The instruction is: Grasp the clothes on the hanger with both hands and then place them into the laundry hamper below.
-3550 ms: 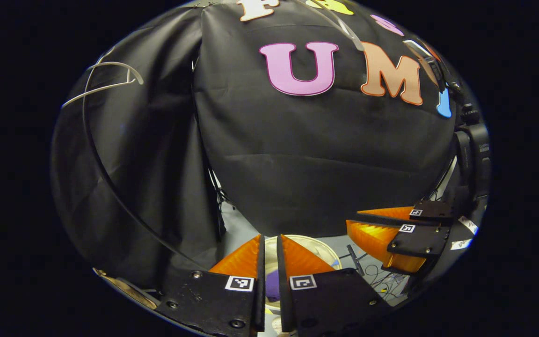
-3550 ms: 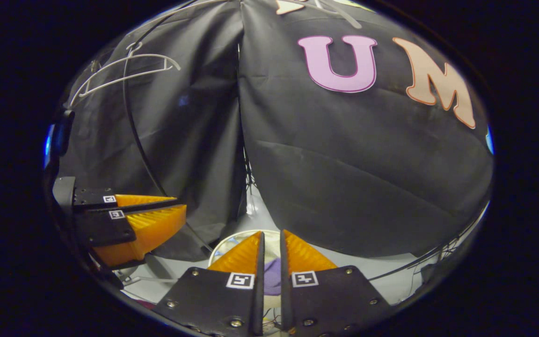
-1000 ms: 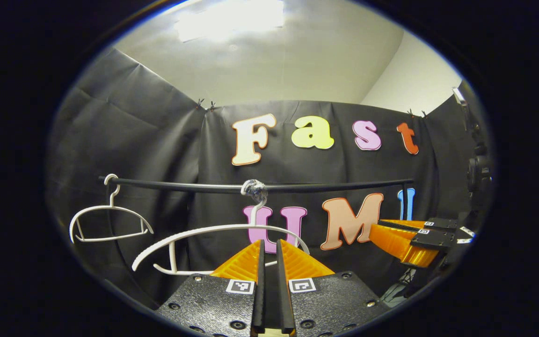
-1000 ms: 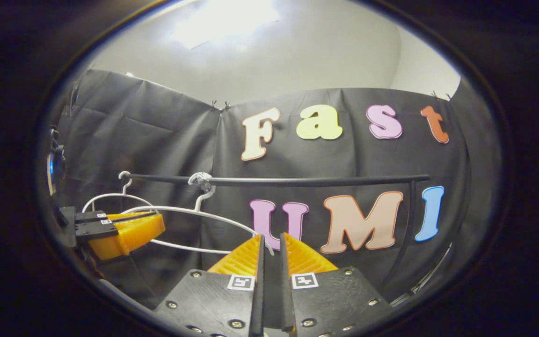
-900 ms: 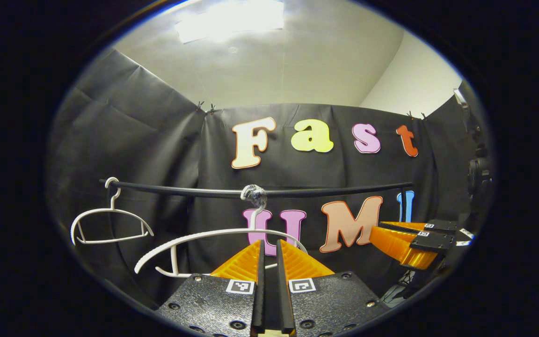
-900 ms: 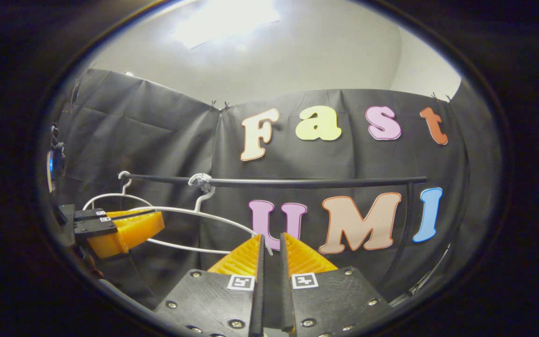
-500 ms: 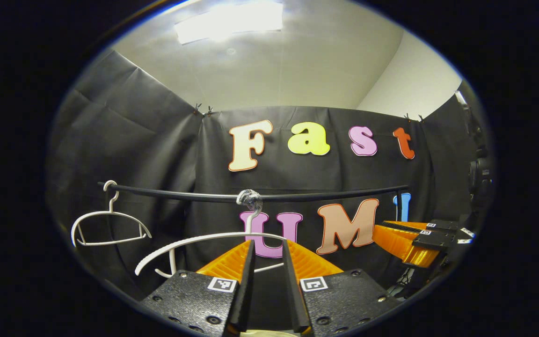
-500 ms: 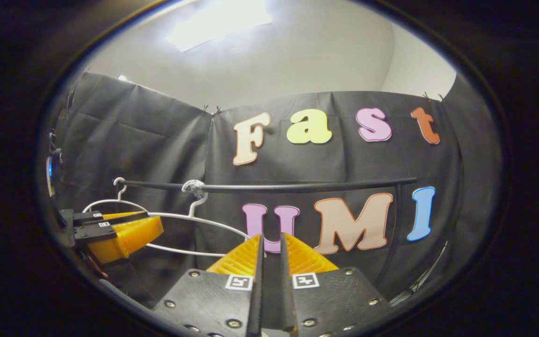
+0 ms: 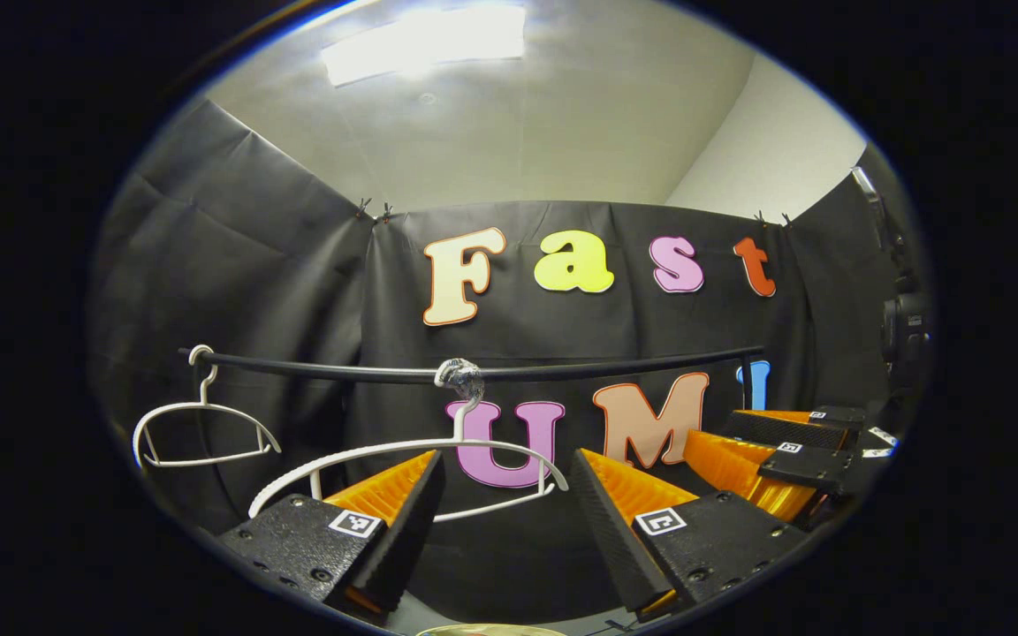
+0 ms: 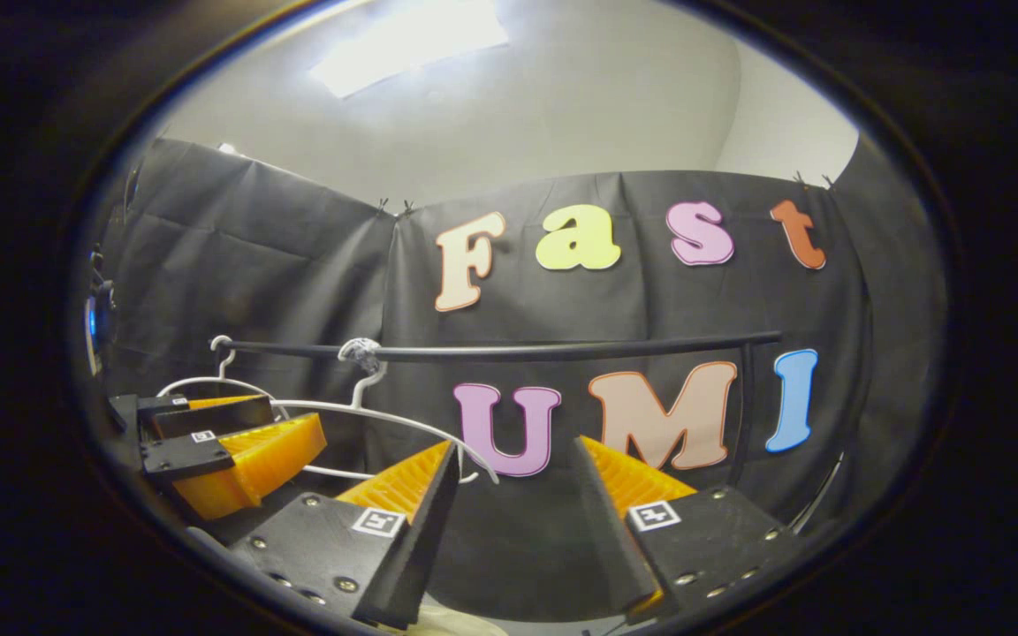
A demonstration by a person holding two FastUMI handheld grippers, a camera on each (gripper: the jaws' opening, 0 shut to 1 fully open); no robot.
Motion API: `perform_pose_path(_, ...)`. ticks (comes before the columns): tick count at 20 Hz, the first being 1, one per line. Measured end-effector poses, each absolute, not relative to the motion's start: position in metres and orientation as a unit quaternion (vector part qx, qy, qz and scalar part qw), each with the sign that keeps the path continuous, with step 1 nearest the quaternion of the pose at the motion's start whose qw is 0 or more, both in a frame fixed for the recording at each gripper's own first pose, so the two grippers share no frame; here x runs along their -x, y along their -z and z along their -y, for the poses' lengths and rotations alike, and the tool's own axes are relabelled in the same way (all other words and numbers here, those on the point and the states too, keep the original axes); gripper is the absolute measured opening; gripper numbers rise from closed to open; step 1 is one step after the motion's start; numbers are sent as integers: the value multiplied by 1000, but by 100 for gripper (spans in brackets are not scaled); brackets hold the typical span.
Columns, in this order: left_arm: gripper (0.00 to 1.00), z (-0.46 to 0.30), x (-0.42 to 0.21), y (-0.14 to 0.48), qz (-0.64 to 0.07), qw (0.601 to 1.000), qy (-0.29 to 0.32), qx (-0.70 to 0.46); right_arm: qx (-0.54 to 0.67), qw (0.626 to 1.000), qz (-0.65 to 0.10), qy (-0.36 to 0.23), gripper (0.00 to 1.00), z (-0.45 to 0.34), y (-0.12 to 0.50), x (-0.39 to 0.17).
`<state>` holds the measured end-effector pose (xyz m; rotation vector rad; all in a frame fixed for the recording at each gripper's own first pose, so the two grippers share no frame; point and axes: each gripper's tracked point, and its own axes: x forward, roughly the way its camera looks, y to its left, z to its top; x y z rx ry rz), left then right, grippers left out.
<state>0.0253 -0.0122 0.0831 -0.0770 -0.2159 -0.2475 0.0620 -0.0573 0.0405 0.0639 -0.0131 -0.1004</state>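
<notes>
A bare white hanger (image 9: pixel 368 452) hangs by its hook from a black rail (image 9: pixel 615 366), straight ahead of my left gripper (image 9: pixel 506 459). That gripper is open, with nothing between its fingers. My right gripper (image 10: pixel 515 446) is open too and holds nothing; the same hanger (image 10: pixel 412 424) is to its left, under the rail (image 10: pixel 562 351). Each gripper sees the other beside it: the right gripper (image 9: pixel 708 427) at the right, the left gripper (image 10: pixel 297 412) at the left. A pale sliver of the hamper rim (image 9: pixel 474 630) shows at the bottom edge.
A second bare white hanger (image 9: pixel 200 433) hangs at the rail's left end. The rail's upright post (image 10: pixel 746 406) stands at the right. A dark camera mount (image 9: pixel 902 327) is at the far right. Black cloth walls close in behind and on both sides.
Both grippers have gone from shut to wide open in the last half second. Earlier they pointed down at the hamper; since then they have swung up to face the rail and hangers.
</notes>
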Motion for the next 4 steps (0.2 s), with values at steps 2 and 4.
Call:
perform_pose_path(2, 92, 10, -27, -82, 106, 986, 119, 38, -34, 998, 8, 54, 78, 58, -41, -61)
perform_pose_path(4, 93, 9, -28, -81, 105, 987, 118, 40, -34, 998, 9, 58, 78, 60, -41, -61)
